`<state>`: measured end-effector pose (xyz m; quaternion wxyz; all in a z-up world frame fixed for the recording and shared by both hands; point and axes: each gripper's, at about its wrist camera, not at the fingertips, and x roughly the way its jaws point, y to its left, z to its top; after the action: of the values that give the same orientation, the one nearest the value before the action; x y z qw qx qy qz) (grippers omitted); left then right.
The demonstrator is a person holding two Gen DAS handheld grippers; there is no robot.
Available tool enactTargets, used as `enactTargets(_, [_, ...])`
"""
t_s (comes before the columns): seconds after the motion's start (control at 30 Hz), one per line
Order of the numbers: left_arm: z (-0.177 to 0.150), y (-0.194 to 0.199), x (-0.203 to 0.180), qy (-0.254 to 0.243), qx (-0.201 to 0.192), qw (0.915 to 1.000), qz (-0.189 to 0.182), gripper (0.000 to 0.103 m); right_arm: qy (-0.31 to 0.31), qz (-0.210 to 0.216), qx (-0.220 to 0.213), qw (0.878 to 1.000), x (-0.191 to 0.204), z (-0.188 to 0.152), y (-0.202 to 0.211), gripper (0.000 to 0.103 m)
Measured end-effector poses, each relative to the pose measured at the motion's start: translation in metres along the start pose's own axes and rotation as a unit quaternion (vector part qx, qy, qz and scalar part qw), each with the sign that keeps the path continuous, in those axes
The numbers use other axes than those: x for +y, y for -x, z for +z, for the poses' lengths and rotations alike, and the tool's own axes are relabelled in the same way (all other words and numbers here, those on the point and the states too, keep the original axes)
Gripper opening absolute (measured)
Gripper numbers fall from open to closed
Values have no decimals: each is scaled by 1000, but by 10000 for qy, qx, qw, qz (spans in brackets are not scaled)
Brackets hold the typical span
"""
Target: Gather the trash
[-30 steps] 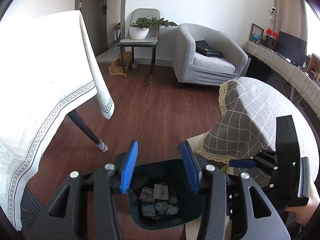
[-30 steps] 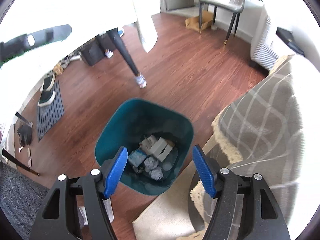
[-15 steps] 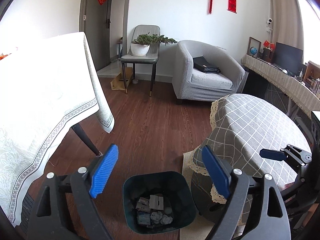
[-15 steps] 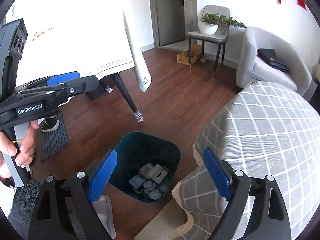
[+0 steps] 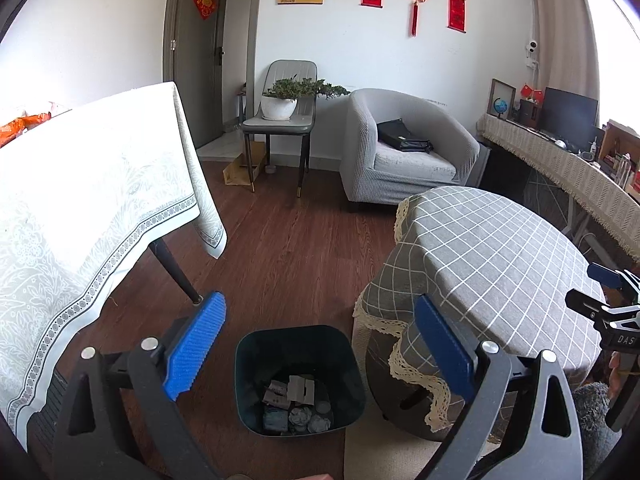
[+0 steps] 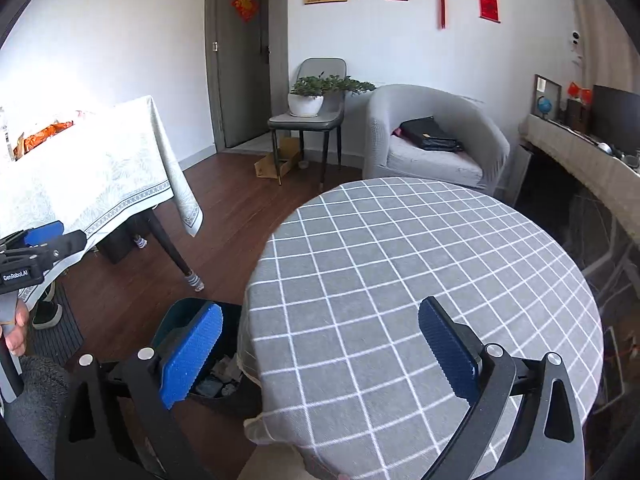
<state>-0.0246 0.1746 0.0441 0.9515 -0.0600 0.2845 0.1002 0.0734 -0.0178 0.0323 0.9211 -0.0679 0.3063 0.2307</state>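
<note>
A dark teal trash bin (image 5: 300, 376) stands on the wood floor beside the round table (image 5: 500, 256) with the grey checked cloth. Crumpled paper and small cartons (image 5: 296, 408) lie at its bottom. My left gripper (image 5: 320, 348) is open and empty, raised above the bin. My right gripper (image 6: 324, 352) is open and empty, above the round table's (image 6: 420, 264) bare checked top. The bin (image 6: 188, 320) shows at the lower left of the right wrist view, partly hidden by a finger and the table edge.
A table with a white patterned cloth (image 5: 80, 208) stands on the left, its dark leg (image 5: 176, 268) near the bin. A grey armchair (image 5: 404, 148) with a black bag, a chair with a potted plant (image 5: 280, 104) and a long sideboard (image 5: 560, 160) line the back.
Both grippers have risen and tilted up away from the bin, and their jaws have opened wider. The right gripper has moved over the round table's top.
</note>
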Motion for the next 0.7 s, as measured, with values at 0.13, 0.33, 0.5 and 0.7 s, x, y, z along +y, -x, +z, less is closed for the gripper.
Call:
enactTargets(0.13, [-6,13,-7,-269,-37,9996,68,100,-140,-252,43,9996,-23,-14,18,99])
enactTargets(0.33, [-28,21,-2,-40,7,9999,137,100,-334,-547,-11,9979,-48,-35,44,99])
enactTargets(0.5, [-51,13,-8,-198,160,9995,207,100,-376,-613,-153,9973,-56,-51,57,99])
enactTargets(0.7, [-51,16,-10,-160,75,9995,244,100,-469,-350,-249,9980,-59,-56,58,99])
